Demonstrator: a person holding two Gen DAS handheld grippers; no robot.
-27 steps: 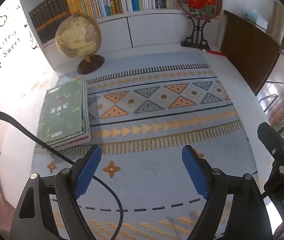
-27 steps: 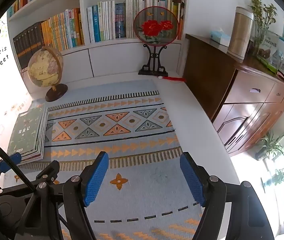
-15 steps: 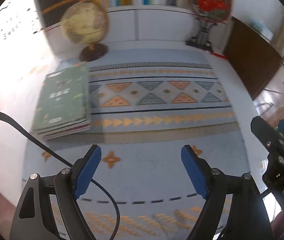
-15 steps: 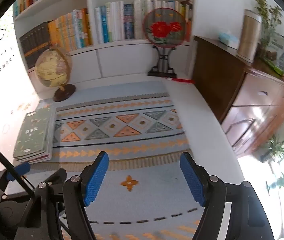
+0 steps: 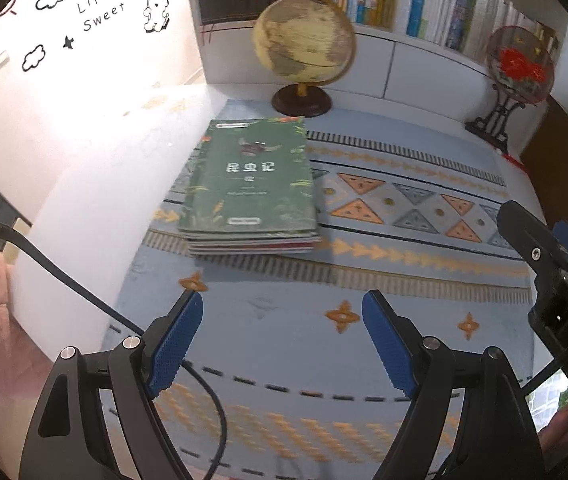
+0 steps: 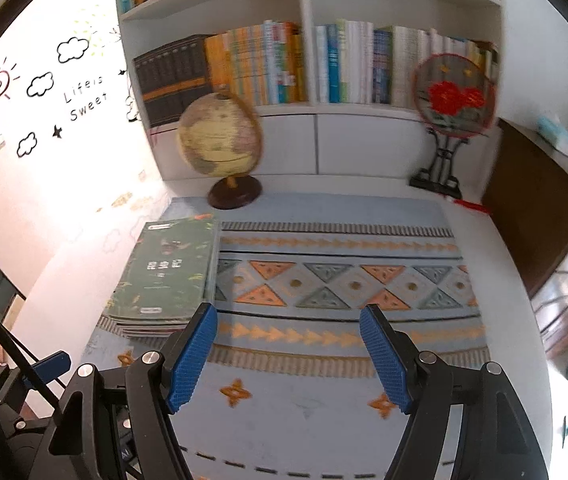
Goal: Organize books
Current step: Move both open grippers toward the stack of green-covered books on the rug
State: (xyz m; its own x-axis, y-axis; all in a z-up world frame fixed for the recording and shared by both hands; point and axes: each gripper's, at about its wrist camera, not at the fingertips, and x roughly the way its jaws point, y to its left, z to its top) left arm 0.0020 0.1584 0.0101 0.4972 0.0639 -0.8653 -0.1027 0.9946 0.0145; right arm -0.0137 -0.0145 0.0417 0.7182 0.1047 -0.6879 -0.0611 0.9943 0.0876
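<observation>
A stack of thin books with a green cover on top (image 5: 250, 178) lies flat on the patterned blue mat (image 5: 363, 320), at its left end. It also shows in the right wrist view (image 6: 168, 276). My left gripper (image 5: 282, 344) is open and empty, a short way in front of the stack. My right gripper (image 6: 287, 356) is open and empty, to the right of the stack and nearer than it. The right gripper's body shows at the right edge of the left wrist view (image 5: 555, 280).
A globe (image 5: 303, 46) stands behind the stack. A round red-flower fan on a black stand (image 5: 519, 68) is at the back right. Shelves of upright books (image 6: 284, 64) line the back wall. A brown cabinet (image 6: 539, 208) is on the right. A black cable (image 5: 84, 292) crosses the left.
Both grippers have swung left and moved closer to the book stack, which now sits nearer the middle of the left wrist view. Both stay open.
</observation>
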